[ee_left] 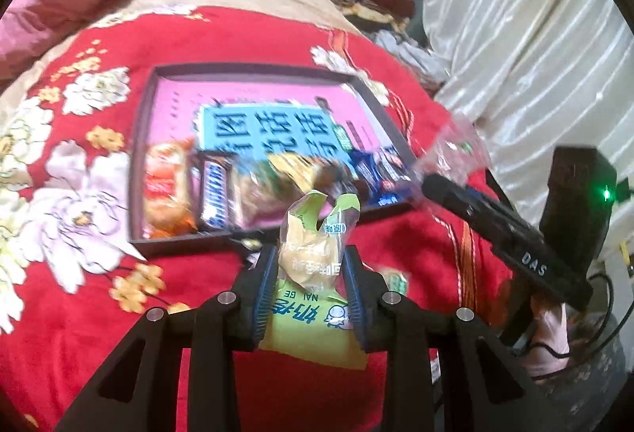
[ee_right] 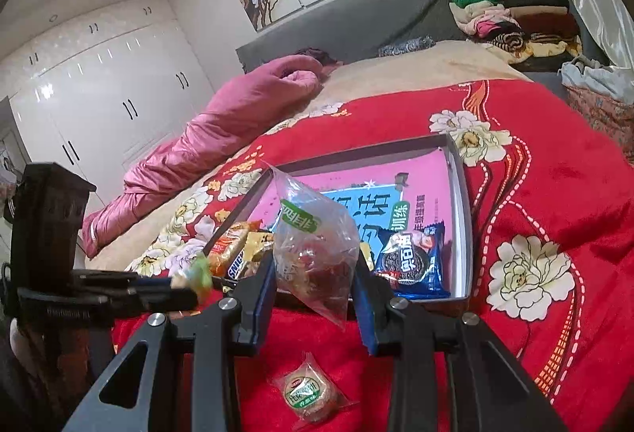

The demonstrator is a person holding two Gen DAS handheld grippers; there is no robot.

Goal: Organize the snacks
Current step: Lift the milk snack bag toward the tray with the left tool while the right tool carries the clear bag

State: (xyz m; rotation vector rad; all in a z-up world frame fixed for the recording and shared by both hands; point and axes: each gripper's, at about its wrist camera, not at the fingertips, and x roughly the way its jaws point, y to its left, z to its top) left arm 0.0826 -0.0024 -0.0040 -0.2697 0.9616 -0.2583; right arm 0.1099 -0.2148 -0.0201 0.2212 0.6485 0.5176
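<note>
My left gripper [ee_left: 311,258] is shut on a yellow-green snack packet [ee_left: 307,254], held above the red blanket just in front of the tray. The dark-rimmed tray [ee_left: 139,139] has a pink floor and holds an orange packet [ee_left: 164,190], a Snickers bar [ee_left: 216,194], a yellow packet [ee_left: 285,174] and a blue Oreo packet [ee_right: 412,261]. My right gripper [ee_right: 315,265] is shut on a clear bag with a green label [ee_right: 313,246], at the tray's near edge. A round pastry in a clear wrapper [ee_right: 309,396] lies on the blanket below it.
The tray sits on a red flowered blanket [ee_right: 554,194] over a bed. A pink duvet [ee_right: 222,131] lies at the far left, and folded clothes [ee_right: 511,12] are stacked at the head end. White curtains [ee_left: 535,16] hang at the right, with white wardrobes [ee_right: 99,95] beyond the bed.
</note>
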